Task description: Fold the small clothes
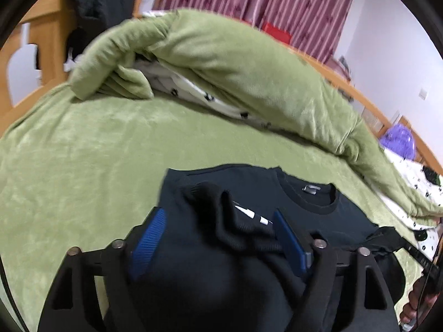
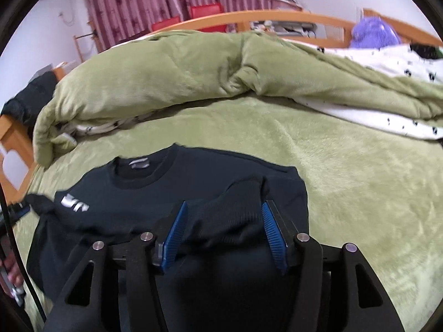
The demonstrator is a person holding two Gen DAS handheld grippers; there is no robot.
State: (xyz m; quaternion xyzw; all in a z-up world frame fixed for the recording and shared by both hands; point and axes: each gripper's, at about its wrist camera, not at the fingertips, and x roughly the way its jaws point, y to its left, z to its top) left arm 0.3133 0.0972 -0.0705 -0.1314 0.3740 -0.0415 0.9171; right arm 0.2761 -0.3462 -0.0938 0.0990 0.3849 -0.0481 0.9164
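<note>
A black sweatshirt point(image 1: 249, 188) lies on the green bed cover point(image 1: 83, 152), collar toward the far side, both sleeves folded in over its chest. It also shows in the right wrist view point(image 2: 193, 171), with a white logo point(image 2: 74, 204) on the chest. My left gripper point(image 1: 218, 221) is open, its blue pads point(image 1: 151, 238) either side of the bunched ribbed cuff point(image 1: 221, 207) of one sleeve. My right gripper point(image 2: 224, 215) is open, its blue pads point(image 2: 270, 229) either side of the other sleeve's cuff point(image 2: 235, 215). Neither clamps the cloth.
A rolled green duvet point(image 1: 235, 63) with a white spotted lining lies across the bed behind the sweatshirt, also in the right wrist view point(image 2: 166, 74). A wooden bed frame point(image 1: 47, 33) carries a black jacket point(image 1: 102, 2). A purple bag point(image 2: 373, 33) sits far right. Red curtains hang behind.
</note>
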